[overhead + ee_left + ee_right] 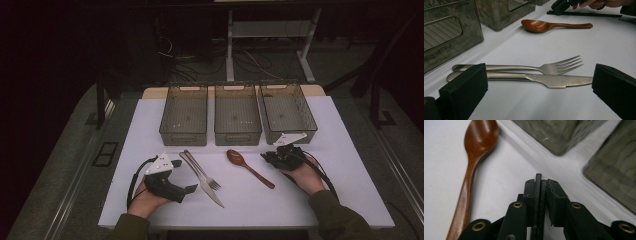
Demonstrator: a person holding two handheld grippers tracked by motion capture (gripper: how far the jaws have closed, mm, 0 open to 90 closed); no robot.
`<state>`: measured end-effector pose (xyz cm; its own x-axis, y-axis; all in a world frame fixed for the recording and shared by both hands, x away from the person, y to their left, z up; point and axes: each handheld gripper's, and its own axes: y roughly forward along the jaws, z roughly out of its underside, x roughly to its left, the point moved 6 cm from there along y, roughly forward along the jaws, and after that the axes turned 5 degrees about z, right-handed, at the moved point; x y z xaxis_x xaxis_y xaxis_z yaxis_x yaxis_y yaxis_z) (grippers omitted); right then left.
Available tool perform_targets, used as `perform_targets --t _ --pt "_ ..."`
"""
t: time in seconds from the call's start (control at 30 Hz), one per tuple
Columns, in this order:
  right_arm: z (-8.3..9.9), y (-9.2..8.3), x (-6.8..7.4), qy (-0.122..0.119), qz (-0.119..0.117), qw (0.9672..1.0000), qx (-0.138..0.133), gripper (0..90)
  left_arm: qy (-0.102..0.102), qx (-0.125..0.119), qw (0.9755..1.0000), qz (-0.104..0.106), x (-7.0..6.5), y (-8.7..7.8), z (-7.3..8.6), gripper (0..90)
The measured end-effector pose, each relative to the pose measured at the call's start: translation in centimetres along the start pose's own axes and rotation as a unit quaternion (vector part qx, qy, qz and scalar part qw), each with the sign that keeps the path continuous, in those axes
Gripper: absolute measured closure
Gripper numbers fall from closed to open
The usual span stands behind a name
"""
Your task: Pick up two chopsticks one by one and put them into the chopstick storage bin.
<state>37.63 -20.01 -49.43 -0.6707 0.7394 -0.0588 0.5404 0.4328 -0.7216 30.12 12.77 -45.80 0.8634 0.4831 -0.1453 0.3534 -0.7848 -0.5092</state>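
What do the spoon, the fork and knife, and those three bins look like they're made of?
The spoon looks like wood with a glossy reddish-brown finish that catches the light. The fork and knife look like brushed steel, grey with a dull sheen. The bins seem to be smoky see-through plastic with ribbed floors.

Glossy wooden spoon (541, 25), shiny metal fork (524, 67) and knife (536, 79), smoky translucent plastic bins (238, 117).

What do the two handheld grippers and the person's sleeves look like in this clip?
Both the left gripper and the right gripper are black, each topped by a pale grey three-cornered plate and trailing a black cable. Jaw pads are blocky black foam. Brass-coloured rivets dot the right gripper's linkage. The sleeves are dark olive.
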Motion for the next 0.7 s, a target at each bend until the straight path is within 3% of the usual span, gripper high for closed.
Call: perform_targets --t 0.2,0.3,0.4,0.7 --pt "-0.3 0.2 1.1 -0.020 -0.024 0.9995 -0.005 77.1 0.001 -0.001 1.0000 0.000 0.0 0.0 0.0 0.0" --pt "-0.7 0.5 2.0 -0.042 -0.038 0.9983 -0.011 77.2 0.001 0.000 1.0000 0.000 0.0 0.0 0.0 0.0" --pt "-0.7 0.5 2.1 -0.040 -0.040 0.9984 -0.011 76.8 0.001 0.000 1.0000 0.000 0.0 0.0 0.0 0.0" --pt "-1.0 -1.4 1.2 0.006 -0.057 0.9976 -0.038 54.9 0.000 -0.002 1.0000 0.004 0.0 -0.1 0.0 1.2"
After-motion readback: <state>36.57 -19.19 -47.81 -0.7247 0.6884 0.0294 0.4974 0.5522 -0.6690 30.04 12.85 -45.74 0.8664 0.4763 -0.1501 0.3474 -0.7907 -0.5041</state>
